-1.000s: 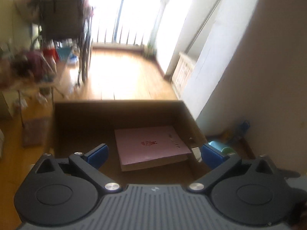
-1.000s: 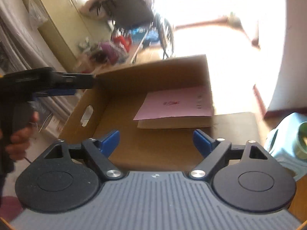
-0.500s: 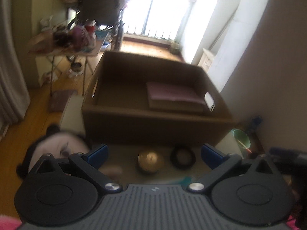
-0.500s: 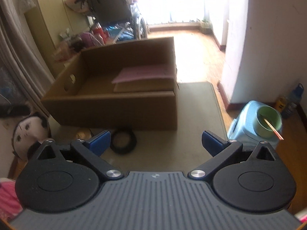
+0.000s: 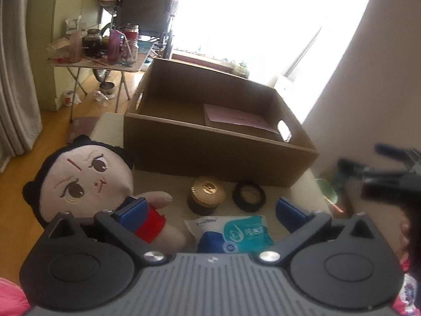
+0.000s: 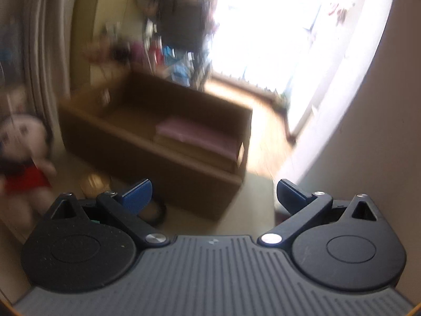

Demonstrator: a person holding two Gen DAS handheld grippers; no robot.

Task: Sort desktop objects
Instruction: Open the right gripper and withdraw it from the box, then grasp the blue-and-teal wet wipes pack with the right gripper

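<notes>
Left hand-held gripper [image 5: 211, 209]: jaws wide apart, nothing between the pads; it hangs over the near part of the counter [image 5: 306, 184], tilted downward. Its left blue fingertip [image 5: 134, 208] overlaps the arm of a plush doll [image 5: 86, 181] in the view; contact cannot be told.

Right hand-held gripper [image 6: 213, 193]: jaws spread wide, empty. Right wrist view is motion-blurred. In the left wrist view the right hand-held gripper shows as a dark blurred shape at the right edge.

Directly below the left hand-held gripper, near edge of the counter: a soft tissue pack [image 5: 236, 233], white with teal and blue print, lying flat.

Just beyond it, two round items side by side and slightly apart: a golden ribbed disc-shaped object [image 5: 207, 193] on the left, a black ring [image 5: 248, 194] on the right. Both sit close to the near wall of the cardboard box [image 5: 210, 155].

Plush doll lies at the left of the counter, large pale head with black hair, red garment, head near the box's left near corner.

Cardboard box is open-topped, hand-hole in its right wall. Inside, at the right far part of the floor, a pink-covered flat book [image 5: 236, 117].

Beyond the counter, far left: a folding table [image 5: 97, 64] crowded with jars and bottles, on a wooden floor [image 5: 18, 168]. Bright window behind.
</notes>
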